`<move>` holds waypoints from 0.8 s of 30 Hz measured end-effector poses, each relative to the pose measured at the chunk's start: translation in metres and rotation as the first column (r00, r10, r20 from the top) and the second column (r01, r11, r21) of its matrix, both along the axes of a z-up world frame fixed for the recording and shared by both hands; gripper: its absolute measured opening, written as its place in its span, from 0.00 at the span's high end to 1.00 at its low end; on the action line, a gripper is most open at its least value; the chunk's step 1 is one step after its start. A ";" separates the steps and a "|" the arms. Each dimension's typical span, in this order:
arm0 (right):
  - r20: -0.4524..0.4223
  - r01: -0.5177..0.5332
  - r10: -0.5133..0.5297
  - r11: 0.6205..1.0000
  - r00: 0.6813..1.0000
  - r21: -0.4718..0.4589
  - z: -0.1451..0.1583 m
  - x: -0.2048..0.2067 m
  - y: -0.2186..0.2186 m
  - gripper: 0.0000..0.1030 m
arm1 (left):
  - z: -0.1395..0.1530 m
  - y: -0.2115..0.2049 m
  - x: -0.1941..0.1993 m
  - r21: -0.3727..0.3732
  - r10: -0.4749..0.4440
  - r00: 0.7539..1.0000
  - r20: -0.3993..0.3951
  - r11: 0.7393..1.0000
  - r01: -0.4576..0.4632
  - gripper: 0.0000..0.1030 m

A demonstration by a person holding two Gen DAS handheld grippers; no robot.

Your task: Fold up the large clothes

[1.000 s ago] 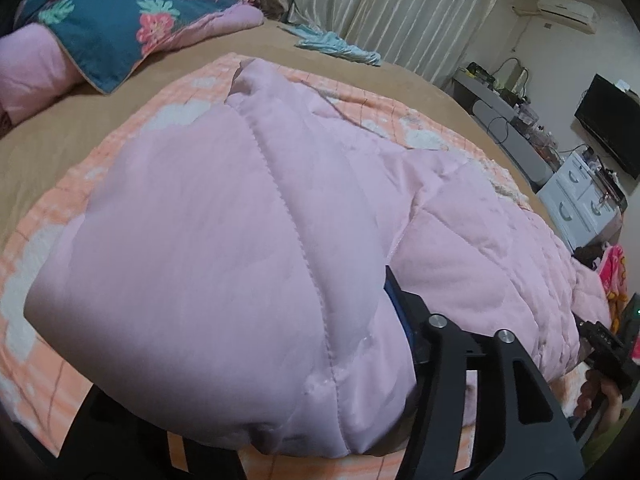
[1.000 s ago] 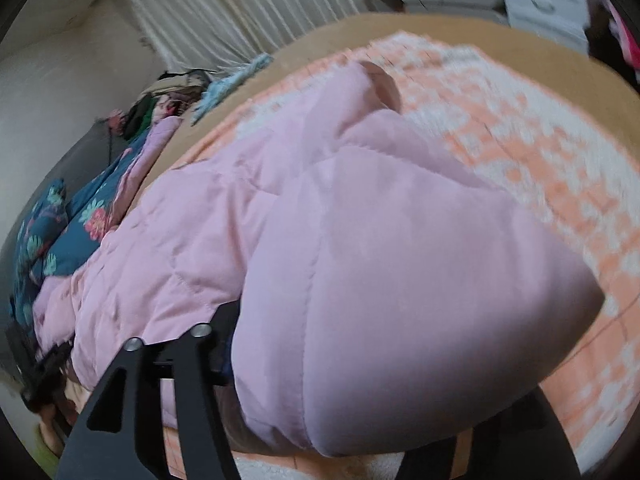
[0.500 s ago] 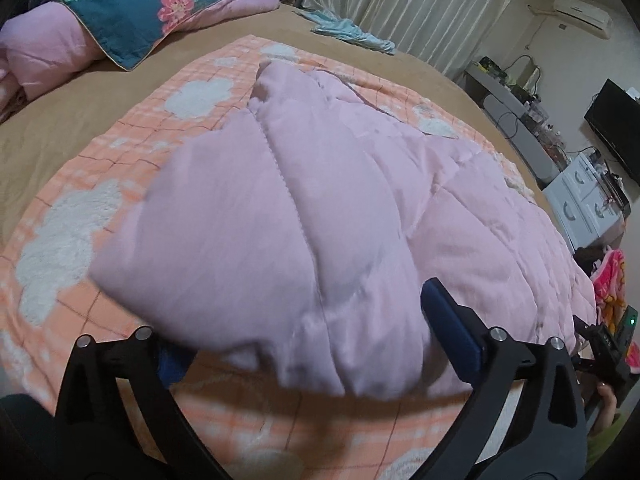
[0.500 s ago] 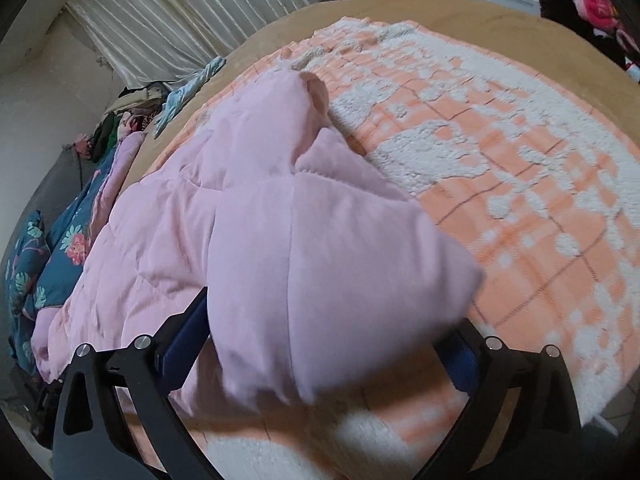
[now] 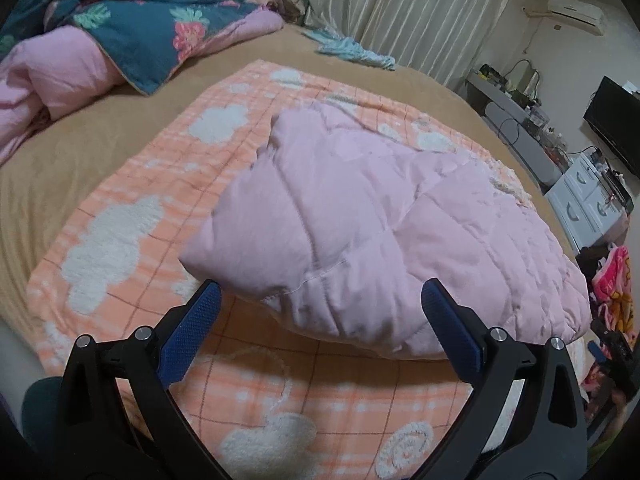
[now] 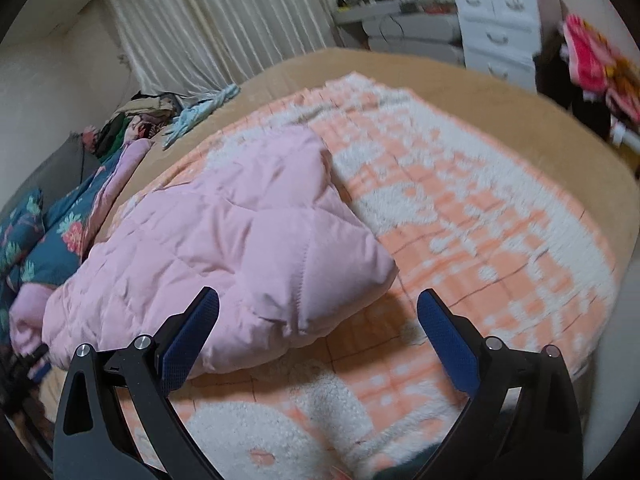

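A pink quilted jacket lies folded mid-frame on an orange blanket with white clouds, spread over a tan bed. Pale curtains hang at top, white drawers at upper right. Left tongs and right tongs both gape, released, just short of the jacket.

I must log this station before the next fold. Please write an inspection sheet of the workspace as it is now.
Surface: tan bed under an orange cloud-print blanket.
Job's things: pink quilted coat lying folded on the blanket.
Clutter: floral duvet, light blue garment.
Grippers: left gripper open, empty; right gripper open, empty.
Cables: wires by the desk.
Surroundings: curtains, white drawers, TV.
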State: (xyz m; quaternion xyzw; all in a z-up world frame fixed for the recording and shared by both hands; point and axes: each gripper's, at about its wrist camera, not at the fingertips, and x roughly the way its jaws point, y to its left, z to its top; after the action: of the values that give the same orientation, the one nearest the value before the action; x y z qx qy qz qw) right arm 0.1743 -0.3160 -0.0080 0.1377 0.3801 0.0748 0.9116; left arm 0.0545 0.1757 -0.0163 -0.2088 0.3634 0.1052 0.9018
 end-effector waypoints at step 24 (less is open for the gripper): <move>0.237 -0.224 0.274 0.950 0.932 -0.219 0.062 -0.105 0.076 0.04 | 0.046 -0.088 -0.047 0.183 -0.171 0.976 0.136 0.972 0.145 0.09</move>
State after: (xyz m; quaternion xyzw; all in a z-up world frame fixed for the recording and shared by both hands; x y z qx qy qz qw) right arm 0.0692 -0.2404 0.0544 -0.0101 0.2747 0.1716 0.9460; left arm 0.0079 0.0876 0.0294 -0.1079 0.2992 0.0476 0.9469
